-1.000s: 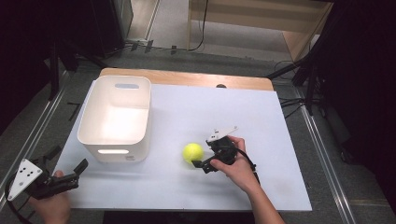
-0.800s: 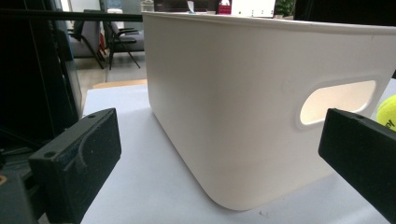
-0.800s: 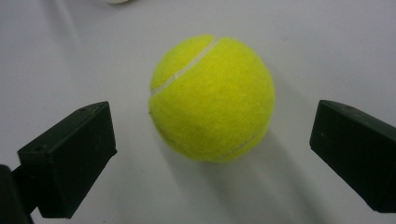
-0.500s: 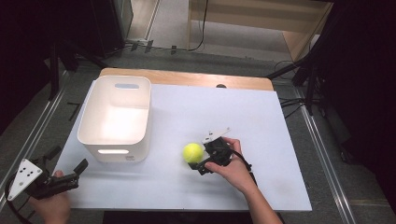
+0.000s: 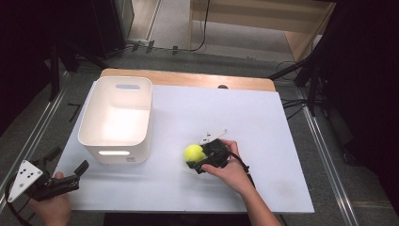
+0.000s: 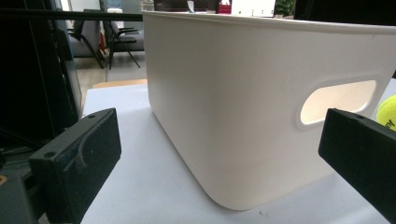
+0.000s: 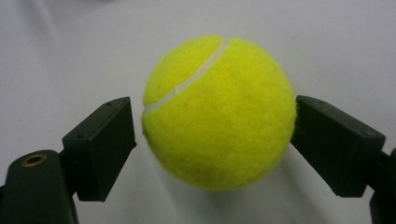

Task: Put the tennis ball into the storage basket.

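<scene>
Tennis ball (image 7: 218, 112), yellow-green with a white seam, on the white table (image 5: 263, 122), right of centre and toward the near edge, well apart from the white plastic bin (image 5: 116, 120).

Right hand-held gripper (image 5: 200, 157) low at the ball, jaws on either side of it, just been closing. In the right gripper view (image 7: 215, 140): both black pads hard against the felt on opposite flanks, no gap visible on either side, ball between them. Read as gripped. Whether ball rests on the table or is lifted clear: cannot tell, though a faint shadow lies under it. Right hand (image 5: 230, 169) wrapped round the gripper body, forearm entering from the bottom edge, cable trailing beside the wrist.

Left hand-held gripper (image 5: 70, 174) at the near left corner of the table, just short of the bin's near wall, jaws spread wide and holding nothing. Grey three-cornered plate on top, off the table edge. In the left gripper view (image 6: 219, 154): two black jaws far apart at the frame's sides, bin wall between and beyond them, not touched. Oval handle slot in that wall lit from within. Sliver of the ball (image 6: 387, 109) at the far right edge, past the bin's corner.

Bin upright, open top, left half of the table, near the back edge, interior bare as far as seen from the high view.
</scene>
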